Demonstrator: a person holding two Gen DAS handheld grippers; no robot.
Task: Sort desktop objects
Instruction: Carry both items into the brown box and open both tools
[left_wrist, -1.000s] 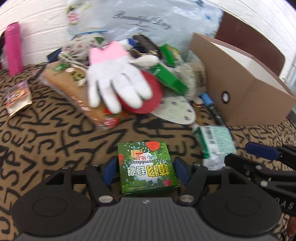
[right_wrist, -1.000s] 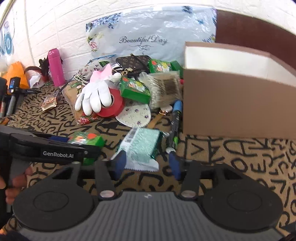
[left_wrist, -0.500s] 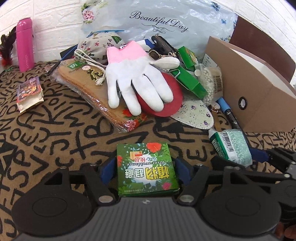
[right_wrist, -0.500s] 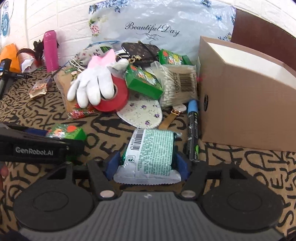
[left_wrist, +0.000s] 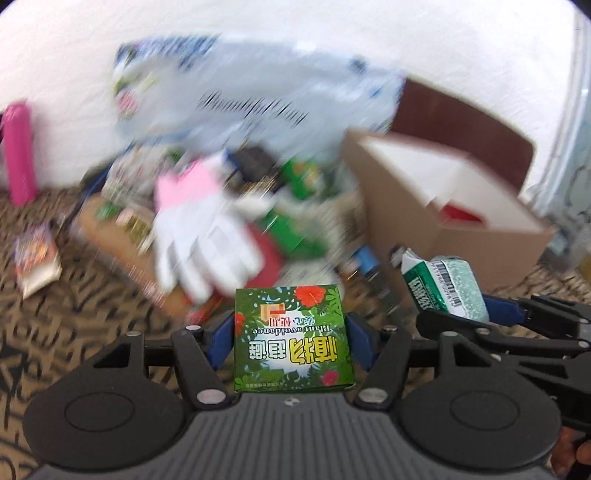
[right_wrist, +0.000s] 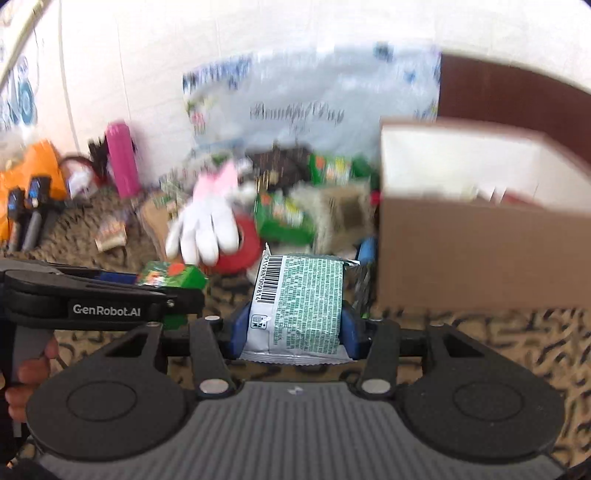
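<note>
Green box (left_wrist: 291, 338) pinched in left claw (left_wrist: 291, 341), jaws closing, sachet (right_wrist: 301, 308) in right claw (right_wrist: 295, 326)

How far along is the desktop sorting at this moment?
Early to middle. Done: something red already lies inside the cardboard box. In hand: the left gripper holds a green carton and the right gripper, jaws closing, holds a green-and-white packet, both lifted clear of the table. Left: the white glove, red tape roll, other green boxes and more lie unsorted.
</note>
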